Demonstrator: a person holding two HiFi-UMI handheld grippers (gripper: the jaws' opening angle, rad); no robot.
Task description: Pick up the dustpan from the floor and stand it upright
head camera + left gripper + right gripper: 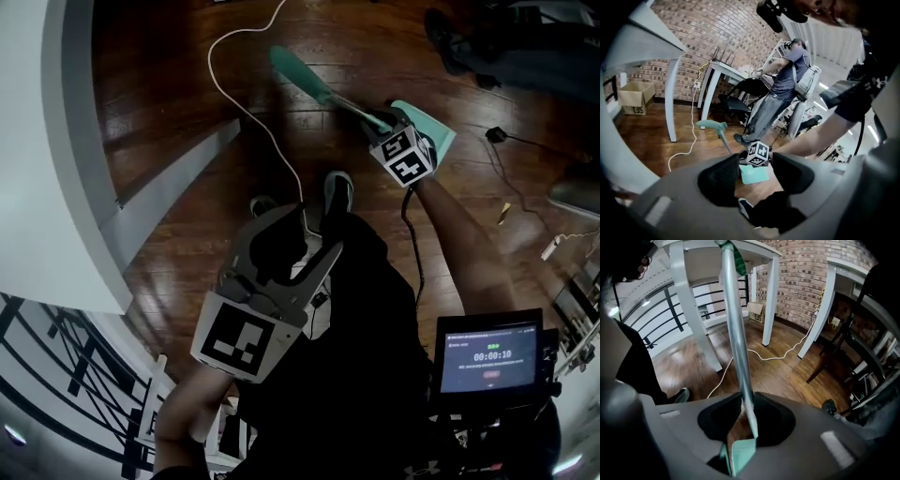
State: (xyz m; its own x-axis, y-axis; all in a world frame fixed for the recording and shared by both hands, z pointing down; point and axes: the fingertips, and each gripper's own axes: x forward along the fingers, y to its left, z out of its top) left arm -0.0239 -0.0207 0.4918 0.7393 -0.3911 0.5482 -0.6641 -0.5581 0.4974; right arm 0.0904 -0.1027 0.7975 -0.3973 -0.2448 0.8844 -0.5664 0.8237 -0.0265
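The dustpan has a teal pan (436, 133), a silver pole and a teal grip (292, 67). In the head view it slants above the wooden floor at the upper right. My right gripper (382, 122) is shut on the pole just above the pan. In the right gripper view the pole (736, 324) runs up between the pads and the pan (743, 455) hangs below them. My left gripper (286, 242) stands open and holds nothing, well short of the dustpan. In the left gripper view, the pan (757, 172) and the grip (711, 124) show beyond the left gripper (755, 178).
A white cable (234, 89) snakes across the floor by white table legs (693, 319). My shoes (337, 192) stand below the dustpan. A cardboard box (635, 96) sits by the brick wall. Another person (787, 79) stands near a black chair (740, 96). A small screen (489, 361) is at lower right.
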